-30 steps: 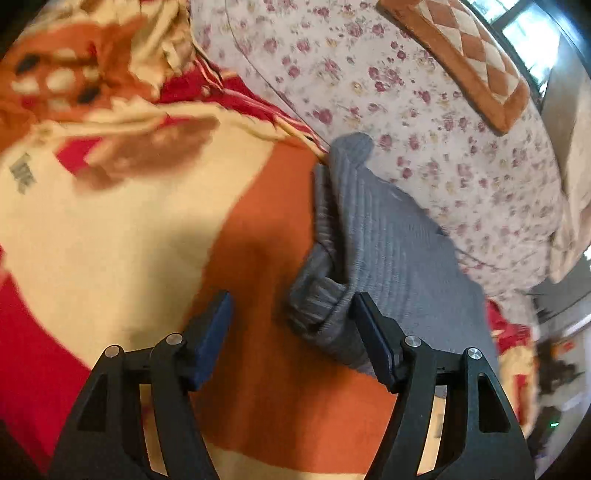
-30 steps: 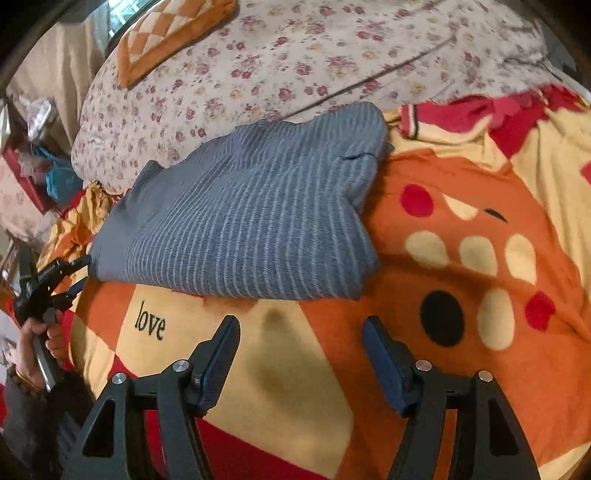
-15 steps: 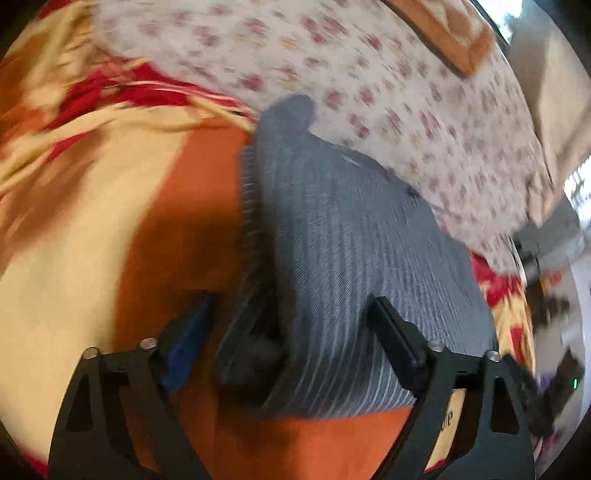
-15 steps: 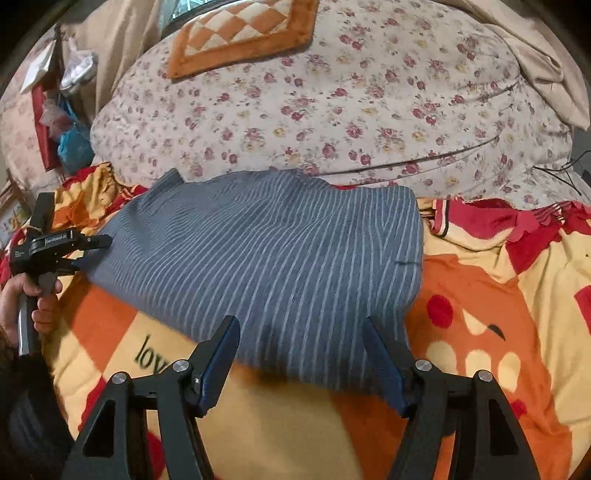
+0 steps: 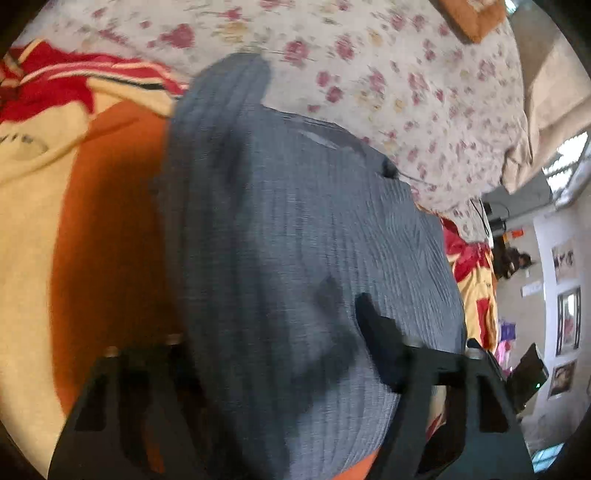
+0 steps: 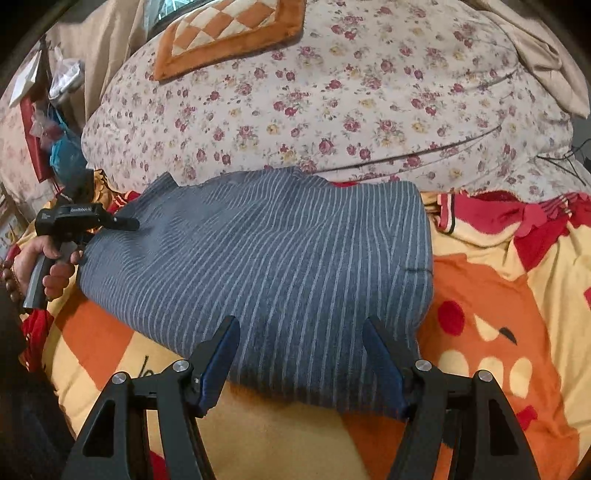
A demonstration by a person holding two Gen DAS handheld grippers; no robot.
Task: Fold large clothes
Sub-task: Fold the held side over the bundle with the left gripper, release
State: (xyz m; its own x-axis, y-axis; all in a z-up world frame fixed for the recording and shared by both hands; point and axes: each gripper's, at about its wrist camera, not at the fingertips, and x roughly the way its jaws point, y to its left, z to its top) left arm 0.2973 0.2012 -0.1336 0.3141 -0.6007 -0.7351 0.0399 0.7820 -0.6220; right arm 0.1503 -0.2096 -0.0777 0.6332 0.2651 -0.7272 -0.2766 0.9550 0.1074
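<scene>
A grey striped sweater [image 6: 277, 251] lies folded on an orange, yellow and red blanket [image 6: 498, 332]. In the right wrist view my right gripper [image 6: 299, 332] hangs open over the sweater's near edge, its blue-padded fingers astride the cloth without pinching it. At the sweater's left end a hand [image 6: 44, 266] holds my left gripper [image 6: 125, 223]. In the blurred left wrist view the sweater [image 5: 295, 221] fills the space between the jaws of the left gripper [image 5: 273, 325]. Those jaws are closing: one finger is over the cloth, the other is hidden under its edge.
A floral duvet [image 6: 332, 92] bulges behind the sweater, with an orange checked cushion [image 6: 229, 33] on top. Bags and clutter [image 6: 55, 110] stand at the far left. Pictures hang on a wall [image 5: 565, 325] to the right in the left wrist view.
The left gripper has slid from the blanket beside the sweater's rolled edge onto the sweater, which now lies between its jaws. The right gripper came forward over the sweater's near edge.
</scene>
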